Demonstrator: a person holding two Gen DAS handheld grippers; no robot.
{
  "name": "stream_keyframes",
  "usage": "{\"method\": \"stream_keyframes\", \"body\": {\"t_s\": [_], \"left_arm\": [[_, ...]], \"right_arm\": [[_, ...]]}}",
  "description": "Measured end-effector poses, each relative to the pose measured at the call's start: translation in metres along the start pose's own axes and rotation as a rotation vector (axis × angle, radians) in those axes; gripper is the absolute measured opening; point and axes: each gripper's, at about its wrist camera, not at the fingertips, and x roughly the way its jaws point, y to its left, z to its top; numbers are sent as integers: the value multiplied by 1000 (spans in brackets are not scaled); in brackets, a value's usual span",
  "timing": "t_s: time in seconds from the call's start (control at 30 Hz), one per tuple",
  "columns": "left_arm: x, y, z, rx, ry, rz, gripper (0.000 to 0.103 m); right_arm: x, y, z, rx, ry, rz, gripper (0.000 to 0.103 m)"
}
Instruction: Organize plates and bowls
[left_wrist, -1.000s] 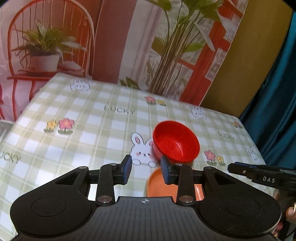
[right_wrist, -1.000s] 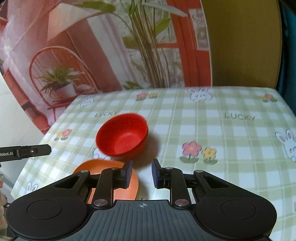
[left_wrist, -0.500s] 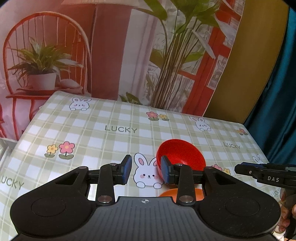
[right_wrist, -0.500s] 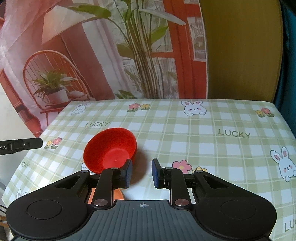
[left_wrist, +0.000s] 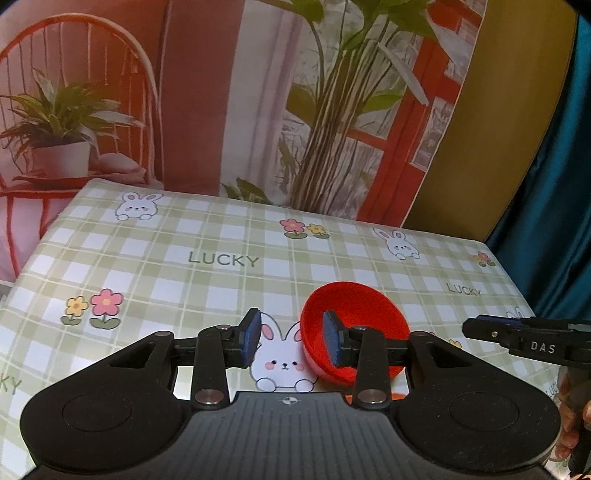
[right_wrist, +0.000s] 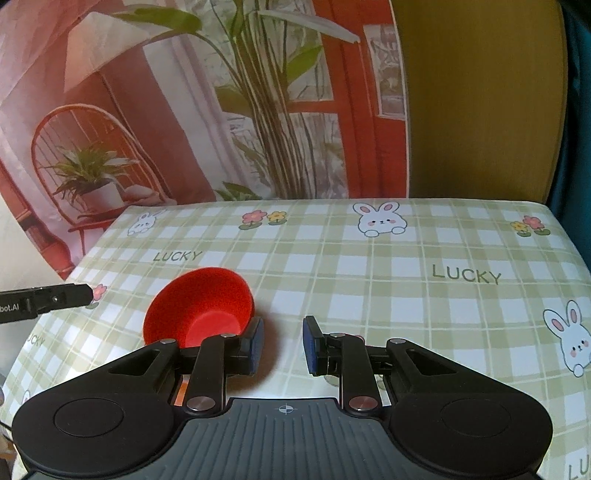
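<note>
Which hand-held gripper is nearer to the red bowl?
Left, narrowly. The left hand-held gripper has one pad overlapping the red bowl, jaws opening, nothing between. The right hand-held gripper sits just beside it.

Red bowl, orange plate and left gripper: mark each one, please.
red bowl (right_wrist: 199, 306): right wrist view, inner wall.
orange plate (left_wrist: 397, 396): left wrist view, visible sliver of rim.
left gripper (left_wrist: 291, 338): left wrist view, gap between fingertips.
</note>
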Motion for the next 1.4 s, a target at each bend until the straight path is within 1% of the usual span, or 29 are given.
{"method": "stream_keyframes", "body": {"t_s": [0.13,0.3,0.57,0.8,1.0,1.1,1.2,1.33,1.4], "left_arm": [[13,-2,2,-14,7,-28,43],[37,-7,2,-5,42,-41,44],[71,-5,-4,-20,118,-60,44],[88,-1,-10,-41,161,-64,43],[97,2,-13,-68,183,-85,42],[97,-1,-15,-60,188,-91,37],[99,-3,-16,-62,197,-91,36],[102,-3,-17,-66,202,-89,30],[103,-1,-16,-70,203,-93,25]], "right_arm": [[12,-1,6,15,7,5,26],[30,3,10,11,27,18,26],[60,17,11,6,74,45,26],[77,19,7,36,108,59,26],[84,18,3,52,126,64,26],[85,17,0,61,134,75,27],[86,19,-2,64,139,79,26],[87,21,-3,72,142,84,24],[87,21,-3,75,136,83,21]]}}
